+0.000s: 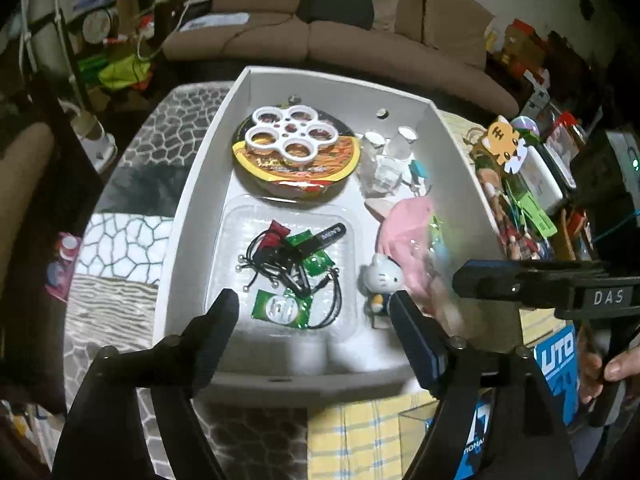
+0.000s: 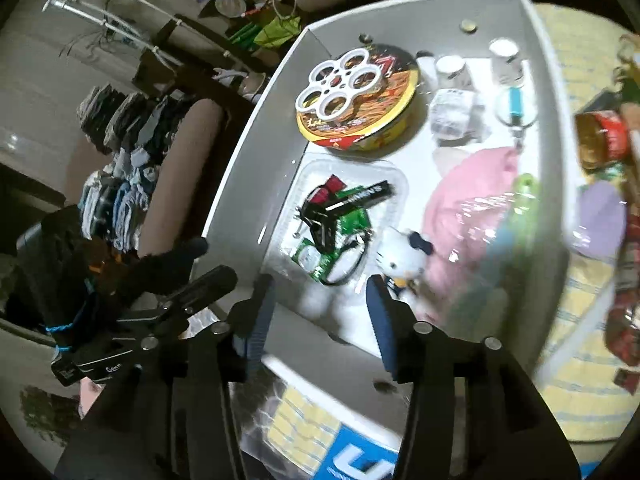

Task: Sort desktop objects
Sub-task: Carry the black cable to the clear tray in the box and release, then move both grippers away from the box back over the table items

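- A cluttered living room: a brown sofa sits behind a table covered in a stone-patterned cloth, and a white open box lies on top of it.
- Inside the box, at 12 o'clock in the left wrist view, an instant noodle bowl carries a white ring-shaped plastic holder; small clear bottles stand at 1 o'clock.
- A clear plastic tray near the centre holds green sachets, black cords and a dark bar.
- A white cat figurine stands just beside the tray, next to a pink bag at 3 o'clock.
- The left gripper hangs over the tray's near end, jaws spread wide with nothing between them.
- The right gripper has its jaws partly spread and empty, with the figurine just past its right finger.
- Risk: that finger is so near the figurine that a drop could tip it against the bag.
- Risk: the two grippers are close together over the same corner, so they may knock each other.
- Risk: the tangled cords could snag and drag the sachets out.
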### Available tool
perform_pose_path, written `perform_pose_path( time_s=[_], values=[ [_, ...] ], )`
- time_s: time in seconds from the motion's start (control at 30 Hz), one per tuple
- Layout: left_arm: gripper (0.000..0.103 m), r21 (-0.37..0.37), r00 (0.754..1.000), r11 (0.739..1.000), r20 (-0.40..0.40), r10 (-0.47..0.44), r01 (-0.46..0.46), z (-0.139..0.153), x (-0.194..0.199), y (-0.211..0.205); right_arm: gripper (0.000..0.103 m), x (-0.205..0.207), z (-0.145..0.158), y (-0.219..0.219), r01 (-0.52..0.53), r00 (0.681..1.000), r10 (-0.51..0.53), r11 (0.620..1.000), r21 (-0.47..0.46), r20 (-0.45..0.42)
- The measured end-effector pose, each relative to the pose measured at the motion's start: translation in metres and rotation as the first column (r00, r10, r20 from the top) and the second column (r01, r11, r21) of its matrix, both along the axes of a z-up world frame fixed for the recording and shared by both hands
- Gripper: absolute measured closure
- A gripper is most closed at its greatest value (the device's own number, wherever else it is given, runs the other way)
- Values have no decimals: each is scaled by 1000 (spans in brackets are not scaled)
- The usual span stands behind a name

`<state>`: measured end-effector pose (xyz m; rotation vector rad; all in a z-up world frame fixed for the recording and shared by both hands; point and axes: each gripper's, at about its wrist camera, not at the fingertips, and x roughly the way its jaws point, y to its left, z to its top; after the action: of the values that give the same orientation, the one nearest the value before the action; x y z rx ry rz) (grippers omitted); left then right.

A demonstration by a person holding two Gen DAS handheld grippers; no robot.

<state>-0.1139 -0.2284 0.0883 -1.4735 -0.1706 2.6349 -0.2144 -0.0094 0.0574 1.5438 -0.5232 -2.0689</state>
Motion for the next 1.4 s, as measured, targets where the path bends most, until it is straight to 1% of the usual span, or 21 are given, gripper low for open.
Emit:
perform_pose_path(
  time_s=[0.07,0.13,0.17,0.2,0.23,0.27,0.37,0.4,0.47,0.57,0.73,0.8,0.93,1.1,1.17,1.27,1.33,1.4],
  values=[
    [13,-8,1000,1000,-22,8,-8,8,11,5,49,12,9,8,5,1000,-5,1000,15,-23],
    [7,3,999,1000,-43,27,-27,15,22,8,32,22,18,14,16,999,-14,999,37,-50],
    [6,6,998,1000,-47,31,-30,17,25,8,29,29,23,18,24,997,-20,998,60,-70],
    [5,15,998,999,-49,35,-35,19,31,10,22,36,27,21,30,996,-23,996,84,-91],
    [0,22,998,999,-49,38,-37,21,35,11,9,40,30,23,30,994,-19,994,106,-107],
    [0,24,998,999,-49,43,-42,22,38,13,0,47,33,24,29,992,-11,990,140,-125],
    [0,19,996,998,-65,62,-61,29,50,18,0,68,44,30,51,985,-12,972,227,-171],
    [0,10,995,998,-73,67,-67,32,56,21,0,73,47,32,54,984,-11,970,238,-177],
    [0,-2,995,998,-79,68,-69,35,63,26,0,85,52,38,57,983,-11,968,243,-184],
    [0,1,994,998,-85,63,-63,40,76,37,0,102,59,47,76,980,-29,968,238,-195],
    [0,16,997,1000,-79,17,-16,42,98,62,0,130,69,66,88,977,-37,967,237,-211],
    [0,24,997,1000,-79,-2,4,42,105,73,0,146,76,83,97,973,-38,963,252,-229],
    [0,38,995,997,-69,-69,72,38,114,109,0,174,83,127,141,967,-77,956,258,-242],
    [0,50,989,989,-63,-135,138,34,113,155,0,199,89,190,227,953,-164,943,242,-254],
    [0,56,985,984,-55,-166,169,30,110,177,0,207,89,214,260,947,-198,935,240,-253],
    [0,61,975,974,-38,-217,219,20,103,211,0,213,85,240,276,945,-219,932,234,-241],
    [0,71,966,964,-22,-256,257,10,92,237,0,215,81,254,284,944,-232,932,223,-235],
    [0,61,962,961,4,-271,271,0,80,260,0,214,76,268,294,942,-246,932,212,-227]
  ],
)
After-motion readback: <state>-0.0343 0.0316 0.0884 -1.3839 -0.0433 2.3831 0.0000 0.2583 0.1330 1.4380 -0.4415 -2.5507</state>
